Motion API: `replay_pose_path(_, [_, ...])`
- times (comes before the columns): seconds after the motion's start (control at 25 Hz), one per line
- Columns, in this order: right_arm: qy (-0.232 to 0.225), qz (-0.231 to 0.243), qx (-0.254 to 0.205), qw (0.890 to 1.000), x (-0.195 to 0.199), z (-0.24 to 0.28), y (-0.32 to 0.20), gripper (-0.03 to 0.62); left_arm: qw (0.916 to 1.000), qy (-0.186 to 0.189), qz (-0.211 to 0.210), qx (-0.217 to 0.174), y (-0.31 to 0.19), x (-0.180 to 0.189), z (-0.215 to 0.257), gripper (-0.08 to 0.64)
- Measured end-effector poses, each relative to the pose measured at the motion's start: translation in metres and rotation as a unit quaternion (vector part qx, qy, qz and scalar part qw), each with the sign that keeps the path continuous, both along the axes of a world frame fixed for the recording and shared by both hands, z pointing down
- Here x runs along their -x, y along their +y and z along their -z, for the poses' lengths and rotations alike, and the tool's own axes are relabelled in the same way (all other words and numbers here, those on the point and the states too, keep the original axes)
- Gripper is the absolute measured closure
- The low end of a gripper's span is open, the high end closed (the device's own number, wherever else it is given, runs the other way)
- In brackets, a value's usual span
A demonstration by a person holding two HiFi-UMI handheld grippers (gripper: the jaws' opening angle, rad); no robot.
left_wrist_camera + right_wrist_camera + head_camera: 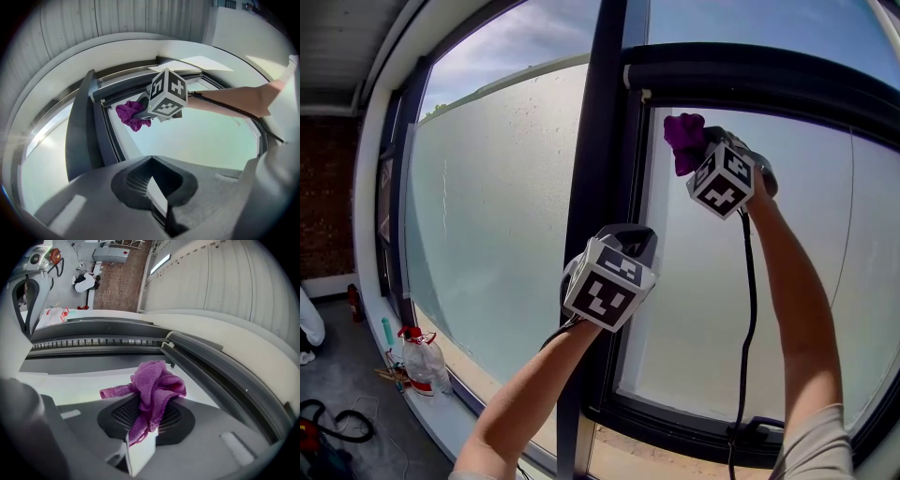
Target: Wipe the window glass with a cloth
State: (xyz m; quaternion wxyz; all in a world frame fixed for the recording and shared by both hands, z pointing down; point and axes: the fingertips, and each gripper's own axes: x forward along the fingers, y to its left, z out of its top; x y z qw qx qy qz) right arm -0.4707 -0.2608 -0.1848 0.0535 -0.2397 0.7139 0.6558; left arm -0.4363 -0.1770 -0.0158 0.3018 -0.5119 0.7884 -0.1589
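- Pinching the cloth [152,390] is my right gripper [143,430]: its jaws are closed on a lower fold, and the rest of the purple bunch billows out ahead of the tips.
- Seen from the head view, the cloth sits high in the top left corner of the right pane of glass [703,309]. It is at or very near the surface, and I cannot tell whether it truly touches.
- I have my right arm stretched upward, with the marker cube turned toward me.
- Just above the cloth runs the dark top bar [750,80] of the frame, and just to its left stands the mullion [600,141].
- My left gripper [630,242] hangs lower, in front of the mullion at about mid-height and well apart from the cloth.
- In the left gripper view its jaws are brought together with nothing between them. The cloth and the other gripper show beyond, up against the frame corner.
- A black cable [748,309] drops along my right arm toward the sill.
- Down at the left, a bottle [422,361] stands at the foot of the left pane [497,216].
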Motion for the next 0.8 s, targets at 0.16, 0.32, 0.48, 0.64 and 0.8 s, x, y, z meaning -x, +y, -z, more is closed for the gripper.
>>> replay_pose_path(0.16, [-0.019, 0.006, 0.004, 1.000, -0.001, 0.017, 0.000, 0.482, 1.0000, -0.007, 0.003, 0.001, 0.003, 0.005, 0.007, 0.553])
replay_pose_path(0.32, [-0.024, 0.002, -0.003, 1.000, -0.007, 0.026, 0.000, 0.482, 0.9999, -0.012, -0.001, -0.002, 0.003, 0.004, 0.012, 0.553])
replay_pose_path(0.48, [-0.030, -0.006, -0.005, 1.000, -0.020, 0.028, -0.004, 0.482, 0.9998, -0.019, -0.010, -0.003, -0.001, -0.002, 0.011, 0.553])
replay_pose_path(0.64, [-0.042, -0.022, -0.004, 0.999, -0.044, 0.031, -0.014, 0.482, 0.9996, -0.022, -0.020, -0.002, -0.005, -0.008, 0.011, 0.553])
replay_pose_path(0.8, [-0.055, -0.036, 0.001, 0.998, -0.070, 0.032, -0.028, 0.482, 0.9993, -0.022, -0.030, 0.004, -0.016, -0.013, 0.007, 0.553])
